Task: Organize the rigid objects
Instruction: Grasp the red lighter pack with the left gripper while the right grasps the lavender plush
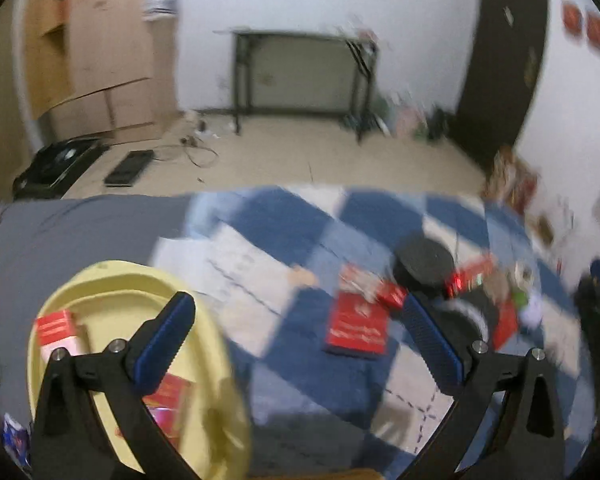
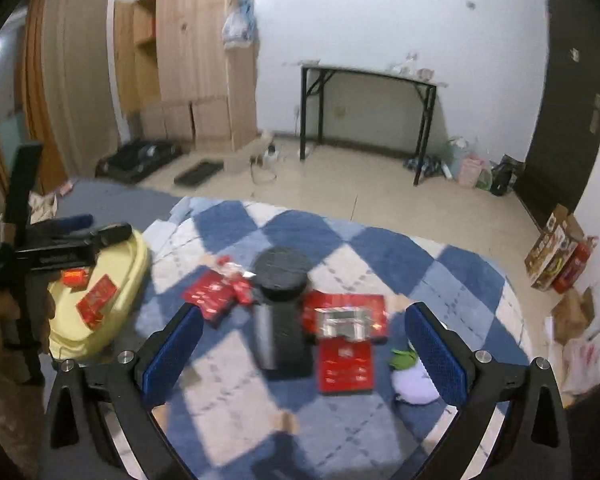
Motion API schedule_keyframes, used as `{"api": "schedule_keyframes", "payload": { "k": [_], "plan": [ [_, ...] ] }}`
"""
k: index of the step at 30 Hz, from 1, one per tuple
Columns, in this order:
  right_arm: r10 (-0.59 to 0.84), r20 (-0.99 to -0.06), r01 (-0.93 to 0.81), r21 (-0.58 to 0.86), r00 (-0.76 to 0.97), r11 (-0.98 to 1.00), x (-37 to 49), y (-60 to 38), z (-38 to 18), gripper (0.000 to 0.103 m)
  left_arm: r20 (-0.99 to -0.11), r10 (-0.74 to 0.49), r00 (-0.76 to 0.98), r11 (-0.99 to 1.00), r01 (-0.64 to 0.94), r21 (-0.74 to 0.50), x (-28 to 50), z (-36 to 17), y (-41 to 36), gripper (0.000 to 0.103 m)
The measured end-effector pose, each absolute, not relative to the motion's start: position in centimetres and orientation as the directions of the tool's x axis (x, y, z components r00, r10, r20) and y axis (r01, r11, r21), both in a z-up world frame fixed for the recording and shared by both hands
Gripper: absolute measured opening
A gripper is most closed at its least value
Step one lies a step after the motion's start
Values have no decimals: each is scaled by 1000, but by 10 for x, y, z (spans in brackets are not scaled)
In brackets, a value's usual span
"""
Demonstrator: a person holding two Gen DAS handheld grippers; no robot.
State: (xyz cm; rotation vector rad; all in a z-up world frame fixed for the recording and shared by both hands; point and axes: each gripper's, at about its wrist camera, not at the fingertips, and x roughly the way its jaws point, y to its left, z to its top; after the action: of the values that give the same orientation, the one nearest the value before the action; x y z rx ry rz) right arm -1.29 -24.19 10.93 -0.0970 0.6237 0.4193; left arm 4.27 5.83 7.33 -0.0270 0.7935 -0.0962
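Covering pale floor: blue checkered rug.

Left tool has blue-padded jaws spread wide, nothing between them; right tool likewise gapes empty; left hand grips its handle.

dark flask blocks the red boxes; checked blanket lies bare nearer.

left gripper wide, empty | yellow tray holds red boxes (blurred)
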Motion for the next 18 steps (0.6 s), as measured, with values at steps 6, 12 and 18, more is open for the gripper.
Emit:
{"api": "schedule_keyframes", "payload": {
  "k": [6,12,18],
  "plan": [
    [373,-656,-400,117,657,909,29,-288,61,103,-749,-74,659,992,128,14,53,51,20,103],
    [350,-695,-407,91,627,909,38,-287,43,103,-759,-18,651,994,92,55,54,38,26,103],
    [343,-731,-422,83,590,903,66,-276,19,103,-803,-99,588,990,141,-18,73,3,26,103]
  ]
}}
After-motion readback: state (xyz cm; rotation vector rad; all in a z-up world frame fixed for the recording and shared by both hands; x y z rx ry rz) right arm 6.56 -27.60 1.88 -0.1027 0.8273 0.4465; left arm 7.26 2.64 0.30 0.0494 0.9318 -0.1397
